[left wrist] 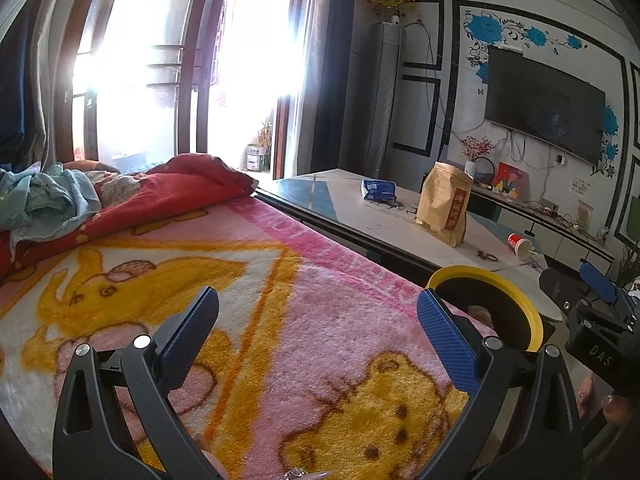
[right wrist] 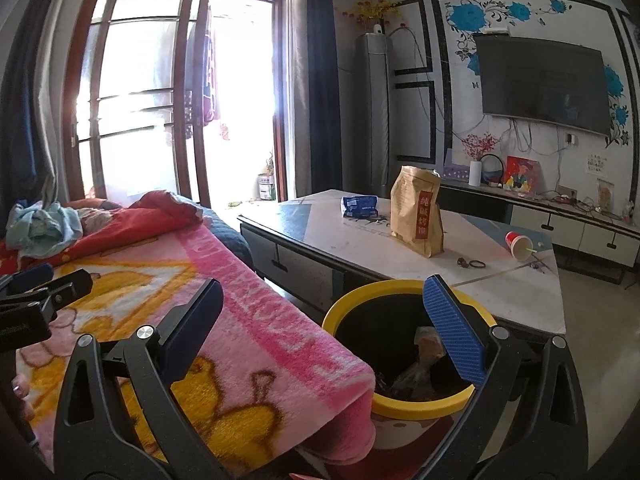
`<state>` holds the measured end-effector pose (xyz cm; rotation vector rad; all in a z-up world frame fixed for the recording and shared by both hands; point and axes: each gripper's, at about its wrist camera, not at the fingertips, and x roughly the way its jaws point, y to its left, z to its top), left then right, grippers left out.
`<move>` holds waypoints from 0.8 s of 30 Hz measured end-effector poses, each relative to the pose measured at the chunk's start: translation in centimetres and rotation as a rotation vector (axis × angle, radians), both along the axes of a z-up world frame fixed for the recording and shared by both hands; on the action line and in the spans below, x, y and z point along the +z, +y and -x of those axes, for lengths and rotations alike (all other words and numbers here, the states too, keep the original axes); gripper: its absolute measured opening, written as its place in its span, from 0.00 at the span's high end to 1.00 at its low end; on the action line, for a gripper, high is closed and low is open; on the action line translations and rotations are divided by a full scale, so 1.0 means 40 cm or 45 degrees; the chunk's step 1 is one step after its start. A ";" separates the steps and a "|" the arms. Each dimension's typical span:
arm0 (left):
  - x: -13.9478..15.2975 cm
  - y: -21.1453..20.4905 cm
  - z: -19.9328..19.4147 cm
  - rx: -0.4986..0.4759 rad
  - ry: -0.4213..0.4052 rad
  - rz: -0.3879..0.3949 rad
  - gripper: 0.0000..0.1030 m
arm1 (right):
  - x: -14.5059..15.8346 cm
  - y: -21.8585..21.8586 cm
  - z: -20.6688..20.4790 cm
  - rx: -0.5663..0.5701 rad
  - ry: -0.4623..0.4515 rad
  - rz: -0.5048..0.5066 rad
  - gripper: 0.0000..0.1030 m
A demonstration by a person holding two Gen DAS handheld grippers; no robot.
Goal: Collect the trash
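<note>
A yellow-rimmed trash bin [right wrist: 408,404] with a black liner stands between the bed and the coffee table; crumpled wrappers [right wrist: 420,364] lie inside it. My right gripper [right wrist: 324,312] hangs open over the bed's edge and the bin, nothing between its fingers. My left gripper [left wrist: 318,320] is open above the pink blanket, also empty; the bin's rim [left wrist: 534,320] shows just past its right finger. On the table lie a tipped red paper cup [right wrist: 519,245] with a straw, a blue packet [right wrist: 359,205] and an upright brown paper bag [right wrist: 418,216].
The pink and yellow blanket [left wrist: 240,280] covers the bed, with a red quilt [left wrist: 168,192] and blue cloth [left wrist: 44,200] at its far end. The coffee table [right wrist: 500,292] holds small rings [right wrist: 472,264]. A TV [right wrist: 544,84], cabinet and glass doors stand beyond.
</note>
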<state>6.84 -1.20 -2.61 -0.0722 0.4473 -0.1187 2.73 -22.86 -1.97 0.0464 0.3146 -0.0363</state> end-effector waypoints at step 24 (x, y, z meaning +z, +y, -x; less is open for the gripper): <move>0.006 0.004 0.002 -0.001 -0.007 0.005 0.06 | -0.003 0.000 -0.003 -0.008 0.008 -0.005 0.11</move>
